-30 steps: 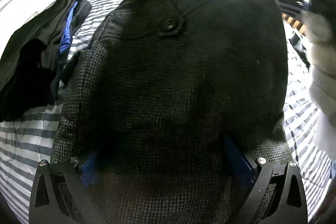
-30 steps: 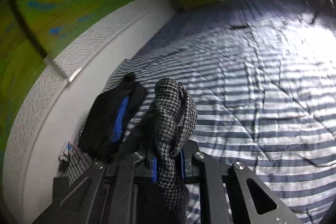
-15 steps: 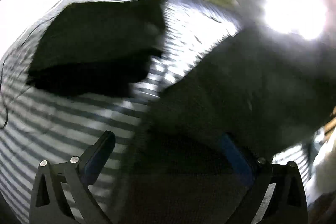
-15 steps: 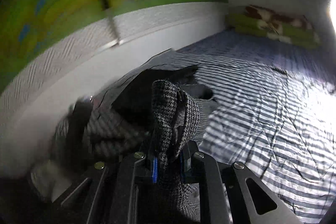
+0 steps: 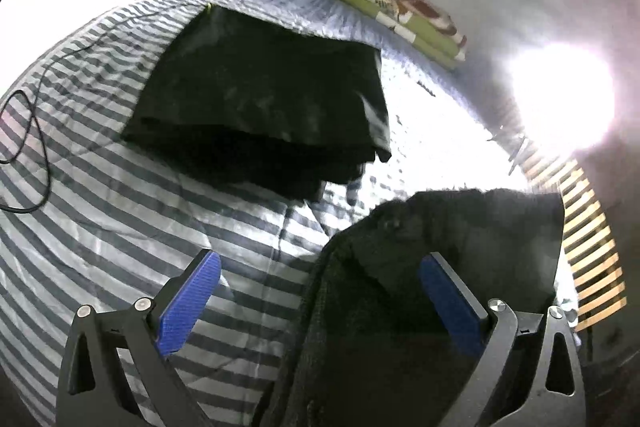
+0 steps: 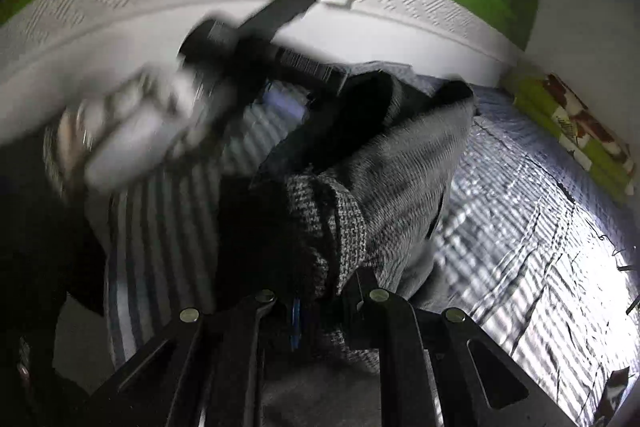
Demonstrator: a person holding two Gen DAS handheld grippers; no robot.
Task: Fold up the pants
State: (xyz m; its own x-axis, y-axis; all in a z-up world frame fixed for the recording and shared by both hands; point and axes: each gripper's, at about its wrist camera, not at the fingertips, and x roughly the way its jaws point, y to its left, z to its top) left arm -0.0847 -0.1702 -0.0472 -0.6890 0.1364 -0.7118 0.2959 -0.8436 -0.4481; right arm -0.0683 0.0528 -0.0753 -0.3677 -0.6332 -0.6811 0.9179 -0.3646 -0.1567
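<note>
Holding the pants (image 6: 360, 211) clamped in the right tool (image 6: 320, 301), bunched and raised over the bed (image 5: 120, 219); left tool (image 5: 320, 291) gapes empty, pants draped just right of its centreline, so it's nearest.

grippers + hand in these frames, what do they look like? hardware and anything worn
Left gripper: black angular linkage arms with silver rivet pins, ribbed blue pads on the fingers. Right gripper: same black arms and silver pins, only a blue sliver of pad showing. The left hand is blurred, apparently in a light knit glove.
</note>
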